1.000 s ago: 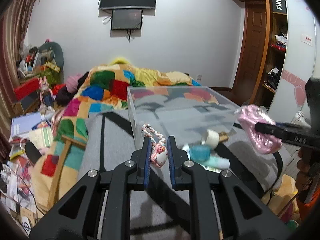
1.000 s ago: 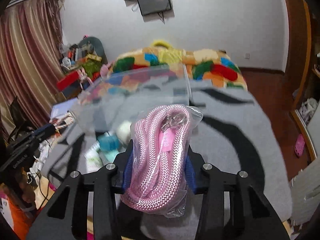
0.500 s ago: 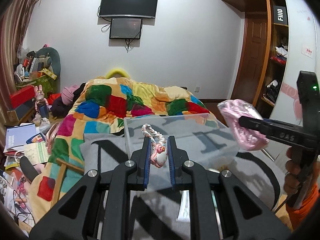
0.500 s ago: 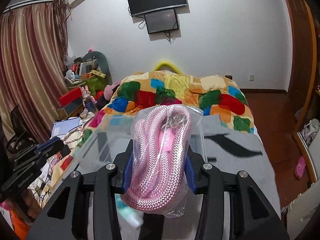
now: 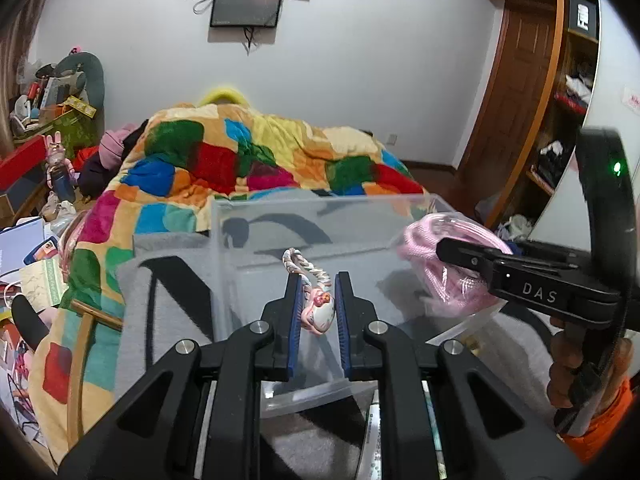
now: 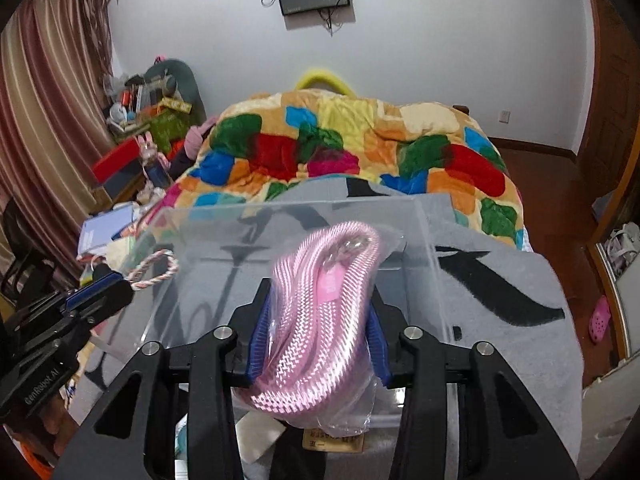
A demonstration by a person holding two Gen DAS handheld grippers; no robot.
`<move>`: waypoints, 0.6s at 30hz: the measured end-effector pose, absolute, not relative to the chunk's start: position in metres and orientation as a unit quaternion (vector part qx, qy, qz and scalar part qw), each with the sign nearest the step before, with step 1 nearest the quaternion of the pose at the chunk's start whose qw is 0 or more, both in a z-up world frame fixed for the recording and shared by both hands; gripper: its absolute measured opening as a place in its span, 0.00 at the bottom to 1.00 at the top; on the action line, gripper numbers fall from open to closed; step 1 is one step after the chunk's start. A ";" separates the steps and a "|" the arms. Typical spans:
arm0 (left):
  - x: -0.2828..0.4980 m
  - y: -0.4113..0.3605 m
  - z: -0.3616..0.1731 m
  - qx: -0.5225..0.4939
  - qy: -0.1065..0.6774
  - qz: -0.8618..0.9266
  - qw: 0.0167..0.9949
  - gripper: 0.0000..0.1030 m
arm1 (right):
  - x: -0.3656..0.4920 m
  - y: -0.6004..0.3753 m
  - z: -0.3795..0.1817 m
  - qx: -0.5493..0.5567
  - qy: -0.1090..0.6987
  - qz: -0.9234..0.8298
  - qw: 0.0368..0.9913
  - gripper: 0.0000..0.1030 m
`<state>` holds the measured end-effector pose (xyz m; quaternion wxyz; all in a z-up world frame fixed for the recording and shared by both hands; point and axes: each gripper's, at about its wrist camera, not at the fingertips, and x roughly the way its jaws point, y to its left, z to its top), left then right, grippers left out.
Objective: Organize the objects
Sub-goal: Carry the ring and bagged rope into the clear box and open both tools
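Note:
My left gripper is shut on a small pink-and-white rope toy, held over the near part of a clear plastic bin on the grey bed cover. Its braided loop shows at the bin's left wall in the right wrist view. My right gripper is shut on a bagged coil of pink rope, held over the bin. The same coil shows at the bin's right side in the left wrist view.
A patchwork quilt covers the bed behind the bin. Packets and papers lie under my grippers in front of the bin. Cluttered shelves and books stand left, a wooden wardrobe right.
Both grippers have come in over the clear bin and tipped downward, each still holding its item. The pink rope has dropped lower toward the bin's right side.

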<state>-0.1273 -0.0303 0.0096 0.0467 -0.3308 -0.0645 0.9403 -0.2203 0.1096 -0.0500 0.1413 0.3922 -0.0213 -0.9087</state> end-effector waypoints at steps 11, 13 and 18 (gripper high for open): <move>-0.135 -0.006 -0.003 -0.356 -0.013 0.933 0.044 0.28 | -0.218 0.096 -0.066 0.417 0.026 -0.895 0.156 0.28; -0.134 -0.005 -0.003 -0.356 -0.012 0.933 0.044 0.38 | -0.210 0.096 -0.063 0.411 0.032 -0.897 0.158 0.28; -0.126 -0.007 0.003 -0.350 -0.016 0.936 0.047 0.53 | -0.187 0.099 -0.049 0.384 0.047 -0.908 0.160 0.36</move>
